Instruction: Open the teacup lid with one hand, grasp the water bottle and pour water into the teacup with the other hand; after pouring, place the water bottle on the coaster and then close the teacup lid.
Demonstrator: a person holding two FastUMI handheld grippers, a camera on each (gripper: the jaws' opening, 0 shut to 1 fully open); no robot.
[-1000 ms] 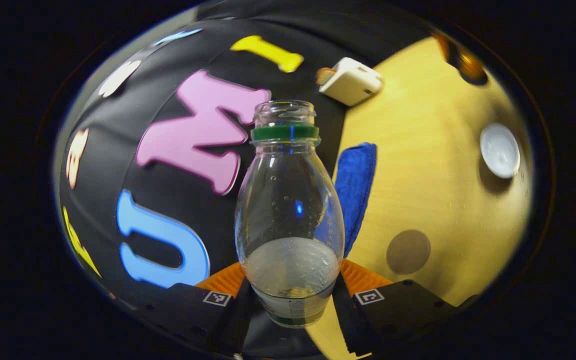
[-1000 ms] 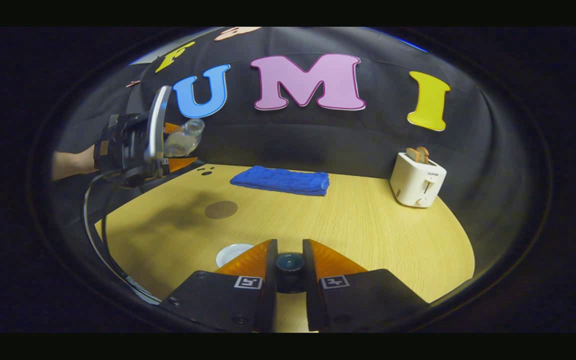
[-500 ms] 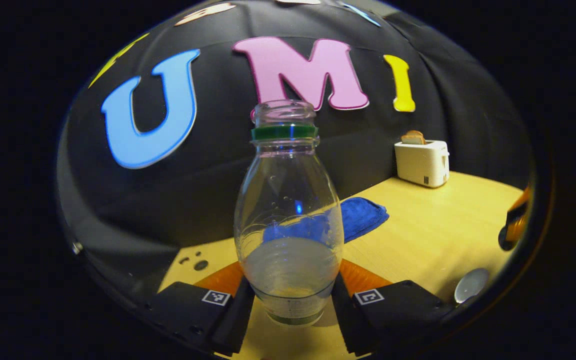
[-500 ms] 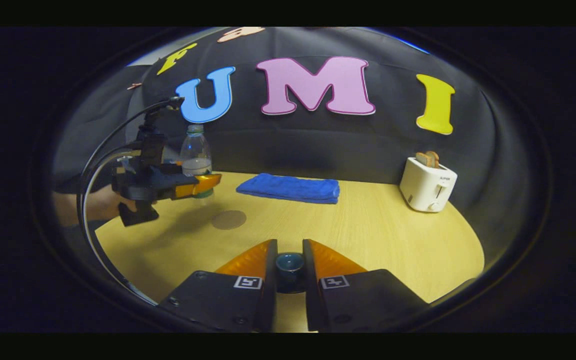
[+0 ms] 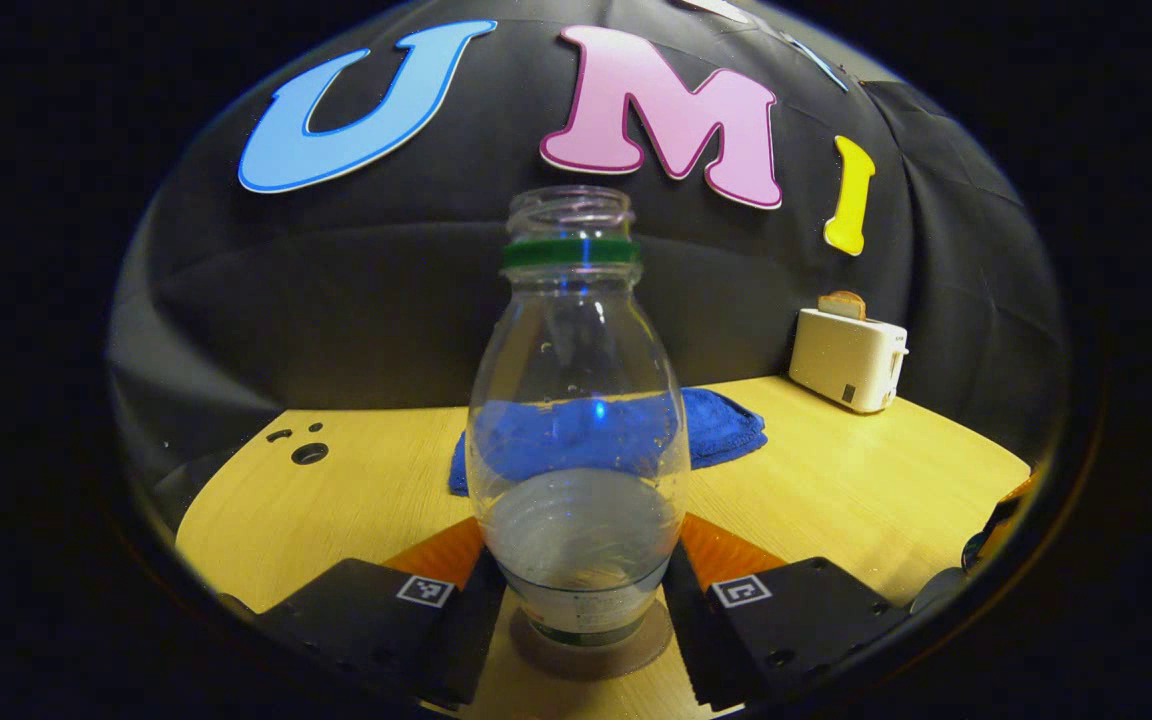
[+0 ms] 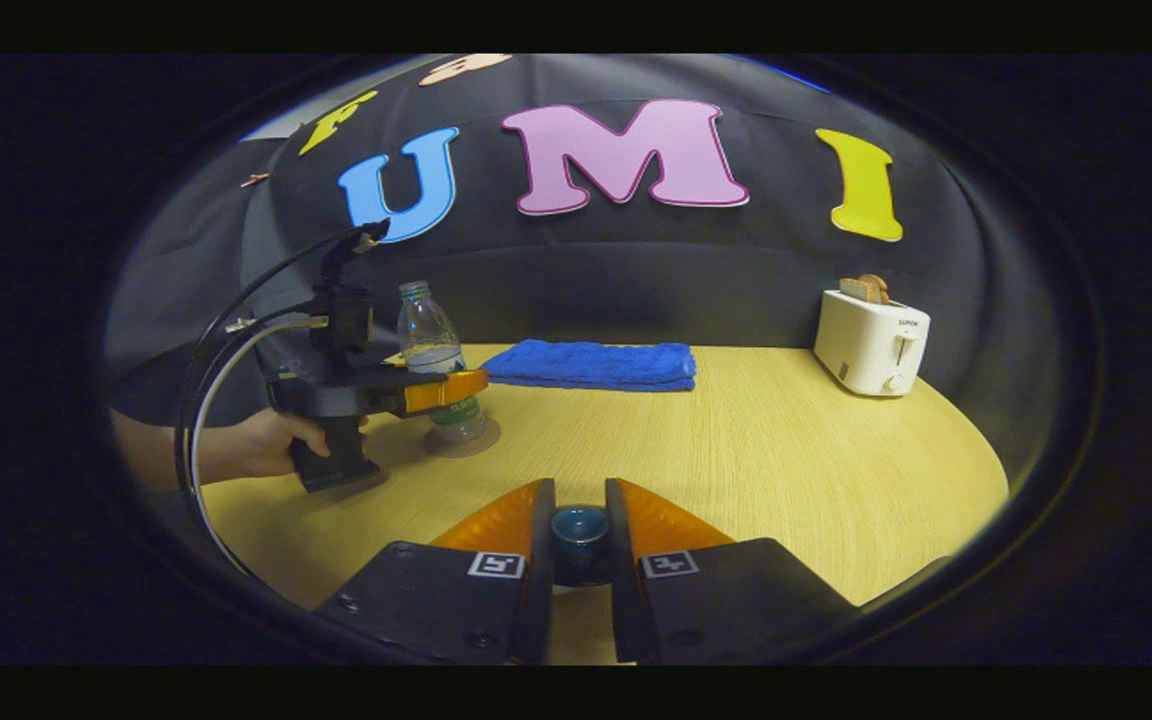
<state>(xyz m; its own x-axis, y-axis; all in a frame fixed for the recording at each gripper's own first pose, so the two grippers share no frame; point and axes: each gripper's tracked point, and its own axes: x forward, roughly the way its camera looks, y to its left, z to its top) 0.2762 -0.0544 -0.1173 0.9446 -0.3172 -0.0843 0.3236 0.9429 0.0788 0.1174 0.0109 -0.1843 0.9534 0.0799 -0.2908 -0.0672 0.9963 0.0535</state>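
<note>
I see one round wooden desk [image 6: 736, 460], the biggest thing here. On it, from large to small: one folded blue towel [image 6: 591, 363] at the back, one white toaster [image 6: 871, 340] at the back right with what looks like toast in its slots, one clear water bottle [image 5: 576, 440], one brown coaster [image 5: 581, 655], and one small dark lid knob [image 6: 579, 530].

The water bottle stands upright on the coaster, uncapped, with a green ring at its neck and water filling about its lower third. In the right gripper view the bottle [image 6: 436, 365] and coaster [image 6: 463, 440] sit at the desk's left rear, near the towel's left end.

I have two tongs. My left tongs [image 5: 581, 590] are closed on the bottle's lower body, one finger pressing each side. In the right gripper view the same tongs [image 6: 441, 390] show from the side, held by a hand [image 6: 271, 440], with cables looping above.

My right tongs [image 6: 579, 540] are narrow, clamped on the lid knob, held above the desk's near edge.

Hard to make out: the lid below the knob is hidden by the fingers. At the lower right rim of the left gripper view, a dark object and something pale and round are cut off; I cannot tell what they are.
</note>
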